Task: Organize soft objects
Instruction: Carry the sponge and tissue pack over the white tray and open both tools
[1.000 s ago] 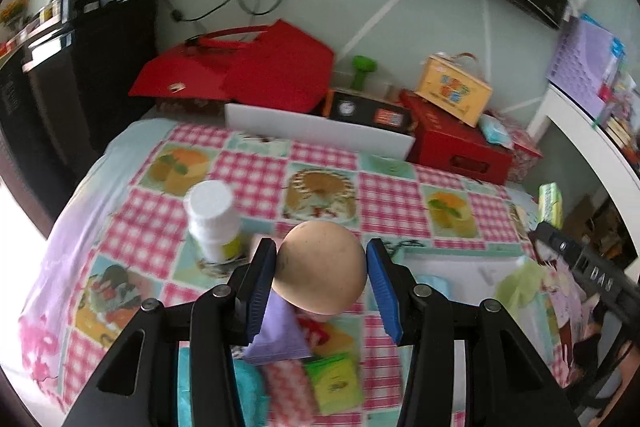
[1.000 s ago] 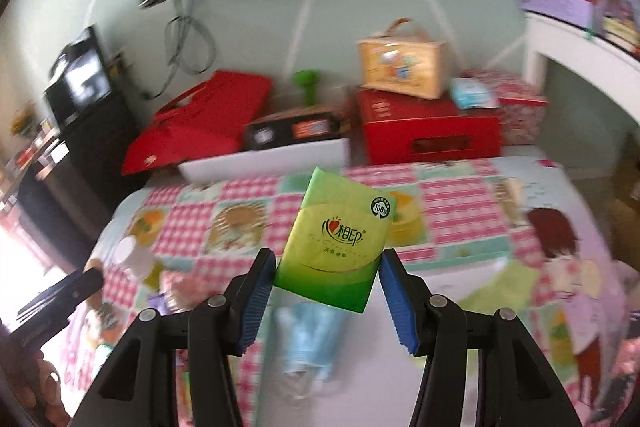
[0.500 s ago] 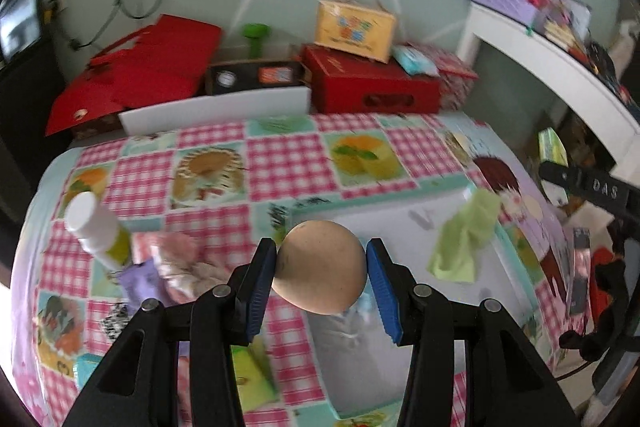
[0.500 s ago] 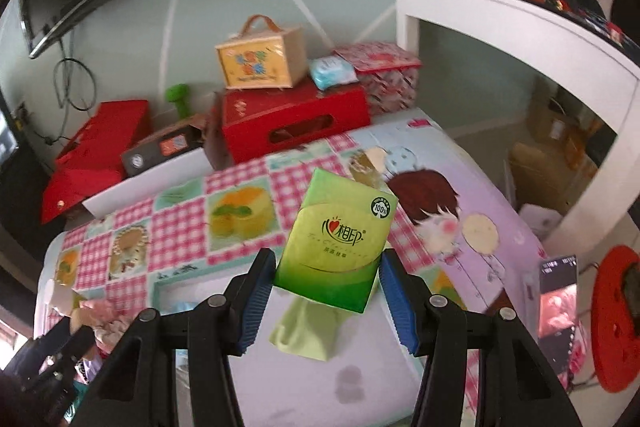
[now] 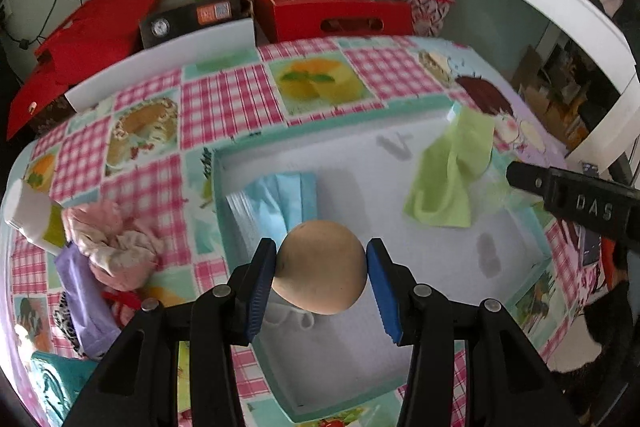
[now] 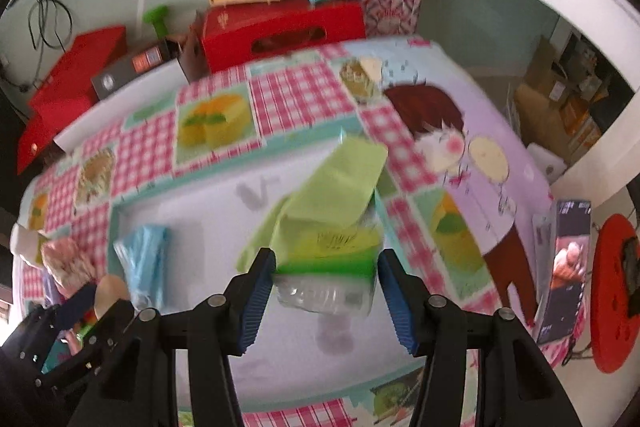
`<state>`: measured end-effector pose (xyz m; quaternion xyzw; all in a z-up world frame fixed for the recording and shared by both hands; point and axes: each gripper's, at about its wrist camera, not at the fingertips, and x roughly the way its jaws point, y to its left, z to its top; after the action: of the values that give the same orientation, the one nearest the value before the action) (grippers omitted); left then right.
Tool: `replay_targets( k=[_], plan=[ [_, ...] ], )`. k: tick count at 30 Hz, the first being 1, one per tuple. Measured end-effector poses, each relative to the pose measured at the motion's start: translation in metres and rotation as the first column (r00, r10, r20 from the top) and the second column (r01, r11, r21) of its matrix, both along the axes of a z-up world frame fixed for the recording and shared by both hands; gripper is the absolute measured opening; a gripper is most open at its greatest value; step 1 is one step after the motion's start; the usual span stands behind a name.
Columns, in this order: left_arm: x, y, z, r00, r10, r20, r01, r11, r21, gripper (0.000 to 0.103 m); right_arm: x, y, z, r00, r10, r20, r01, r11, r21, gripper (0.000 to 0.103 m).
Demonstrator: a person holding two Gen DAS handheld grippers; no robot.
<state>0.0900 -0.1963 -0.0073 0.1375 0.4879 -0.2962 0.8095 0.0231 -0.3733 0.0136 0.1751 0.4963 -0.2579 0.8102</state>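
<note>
The left gripper held a tan ball at lower centre, over the white tray. The right gripper clamped a green tissue pack.

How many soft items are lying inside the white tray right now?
2: a blue face-mask stack at the white tray's left wall, a green cloth at its far right corner. Grippers may hide others.

Ball between left tool pads, above tray; masks just beyond, cloth ahead right, clothes heap left on bench.
</note>
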Motion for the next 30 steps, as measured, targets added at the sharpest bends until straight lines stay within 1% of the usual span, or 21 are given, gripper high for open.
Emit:
replay_targets(
  k=[2,3,5,11,15,21,23,25,26,27,28,30],
  plan=[
    [-0.001,-0.004,-0.007,1.000,-0.007,-0.014,0.007,1.000,0.017,0.048,-0.002,0.003,-0.010,1.000,-0.001,-0.027,0.001,1.000,0.002,0.057],
    [-0.001,-0.007,-0.011,1.000,-0.011,-0.022,0.011,1.000,0.026,0.048,-0.002,0.005,-0.012,0.999,0.003,-0.036,-0.003,1.000,-0.014,0.057],
    [-0.002,-0.011,-0.016,0.999,-0.022,-0.035,0.023,0.999,0.037,0.048,-0.004,0.007,-0.015,0.999,0.012,-0.047,-0.013,1.000,-0.017,0.057],
    [-0.006,-0.019,-0.018,0.999,-0.039,-0.037,0.041,0.998,0.052,0.048,-0.004,0.003,-0.013,0.999,0.017,-0.033,-0.017,1.000,0.003,0.057],
    [-0.004,-0.018,-0.018,0.999,-0.032,-0.039,0.034,0.998,0.056,0.048,-0.004,0.006,-0.006,0.999,0.041,0.001,-0.041,0.998,0.042,0.057],
    [0.000,-0.014,-0.014,0.999,-0.011,-0.035,0.013,0.999,0.043,0.051,-0.007,0.008,0.004,0.999,0.045,0.030,-0.046,0.999,0.029,0.057],
    [0.001,-0.012,-0.012,0.999,-0.001,-0.034,0.002,0.999,0.037,0.060,-0.009,0.006,0.006,0.999,0.035,0.028,-0.035,0.999,0.017,0.057],
    [0.003,-0.009,-0.010,1.000,0.013,-0.028,-0.013,1.000,0.026,0.072,-0.011,0.002,0.008,0.999,0.022,0.032,-0.022,1.000,0.011,0.057],
    [0.004,-0.007,-0.008,1.000,0.020,-0.022,-0.020,1.000,0.019,0.075,-0.013,0.000,0.010,0.999,0.011,0.038,-0.011,1.000,0.012,0.057],
    [0.005,-0.005,-0.007,0.999,0.028,-0.016,-0.028,1.000,0.012,0.080,-0.015,-0.001,0.011,0.999,0.003,0.042,-0.004,1.000,0.011,0.057],
    [0.006,-0.004,-0.005,0.999,0.035,-0.013,-0.035,0.999,0.006,0.084,-0.016,-0.003,0.011,0.999,-0.002,0.042,0.002,1.000,0.009,0.057],
    [0.007,-0.001,-0.003,0.999,0.047,-0.004,-0.047,0.999,-0.003,0.087,-0.016,-0.005,0.011,0.999,-0.007,0.038,0.007,1.000,0.006,0.057]
  ],
)
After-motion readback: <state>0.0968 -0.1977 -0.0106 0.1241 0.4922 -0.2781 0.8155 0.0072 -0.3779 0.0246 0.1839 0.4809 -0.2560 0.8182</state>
